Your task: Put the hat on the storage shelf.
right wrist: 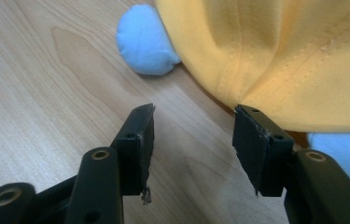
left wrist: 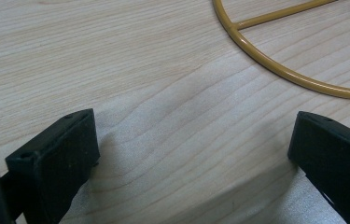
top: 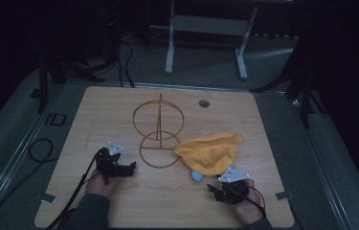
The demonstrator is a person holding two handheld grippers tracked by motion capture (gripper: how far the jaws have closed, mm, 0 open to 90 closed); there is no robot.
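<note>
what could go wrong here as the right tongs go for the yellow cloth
1. The right tongs stand open at the hem of the yellow cloth with bare table between the jaws; closing now may pinch nothing or just a thin edge that slips.
2. A blue soft thing pokes out from under the cloth, so lifting may drag or roll it.
3. The cloth lies close to the gold wire stand; a pull that way could snag it.
</note>
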